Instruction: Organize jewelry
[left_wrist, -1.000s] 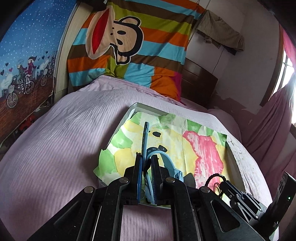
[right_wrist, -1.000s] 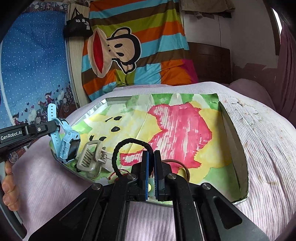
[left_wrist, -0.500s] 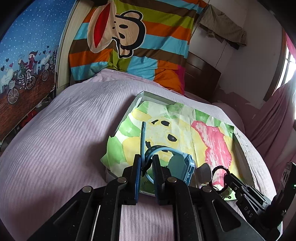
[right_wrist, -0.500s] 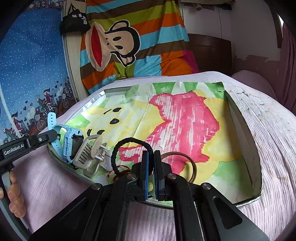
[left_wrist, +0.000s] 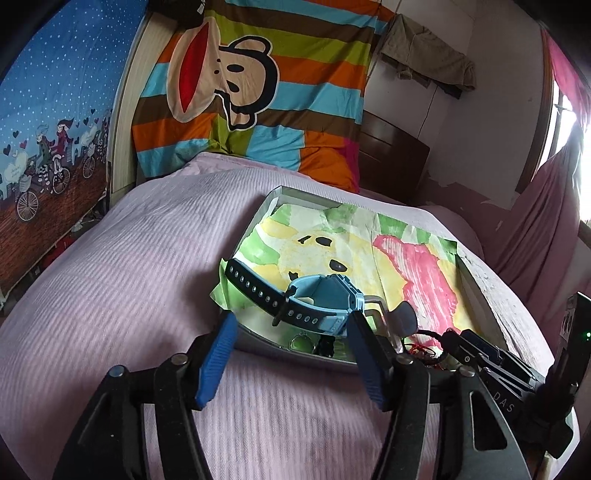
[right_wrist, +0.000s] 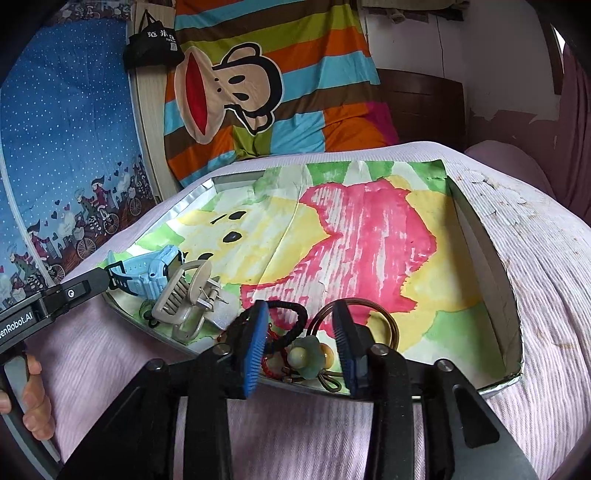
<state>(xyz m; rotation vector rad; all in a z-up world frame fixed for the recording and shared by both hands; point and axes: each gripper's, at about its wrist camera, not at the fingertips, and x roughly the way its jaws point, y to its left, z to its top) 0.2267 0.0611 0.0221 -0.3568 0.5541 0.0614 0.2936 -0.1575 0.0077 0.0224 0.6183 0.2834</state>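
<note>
My left gripper (left_wrist: 290, 323) has just been opening, and the blue watch (left_wrist: 325, 302) lies free in the tray (right_wrist: 480, 236), at its near left corner. My right gripper (right_wrist: 301, 325) has likewise just been opening, its jaws apart around the flower hair tie (right_wrist: 304, 356), gripping nothing.

A bed in a ribbed lilac cover (left_wrist: 129, 266) filled the room; a striped monkey-print cloth (left_wrist: 258, 96) (brightly coloured) hung behind, daylight entering a pink-curtained window (left_wrist: 569, 122) at right.
</note>
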